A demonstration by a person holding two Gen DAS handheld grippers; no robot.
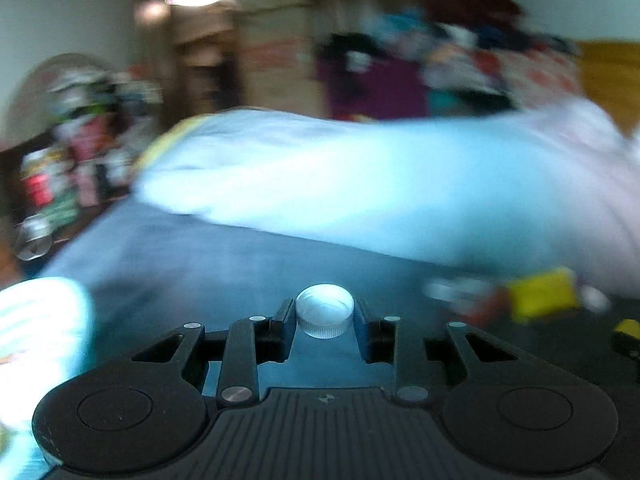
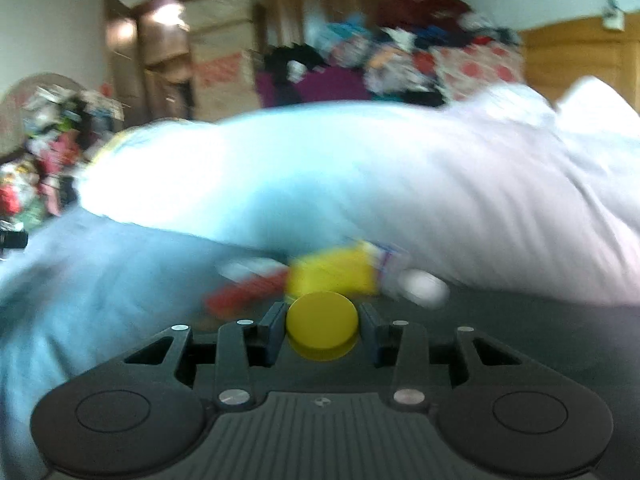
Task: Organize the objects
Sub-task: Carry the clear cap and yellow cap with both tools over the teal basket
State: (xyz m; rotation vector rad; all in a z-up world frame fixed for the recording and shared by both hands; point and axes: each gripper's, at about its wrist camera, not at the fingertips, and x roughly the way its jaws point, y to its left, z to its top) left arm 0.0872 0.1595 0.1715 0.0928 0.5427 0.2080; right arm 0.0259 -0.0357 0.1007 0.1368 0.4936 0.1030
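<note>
Left gripper point(image 1: 325, 317) grasping clear cap point(image 1: 325, 312) | right gripper point(image 2: 322, 330) clenched on yellow cap point(image 2: 322, 326) | both lifted over bed point(image 1: 200, 256) (blurred) | I judge placing remains

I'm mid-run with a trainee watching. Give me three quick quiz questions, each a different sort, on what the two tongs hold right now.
1. True or false: the left tongs are empty.
2. Multiple choice: the cap in the right tongs is A) red, B) yellow, C) clear.
3. Fill in: behind both tongs lies a large pale ____ on the bed.

Key
1. False: they grip a clear ribbed cap.
2. B: a yellow cap.
3. Pillow. The background is blurred, so finer detail cannot be read.
</note>
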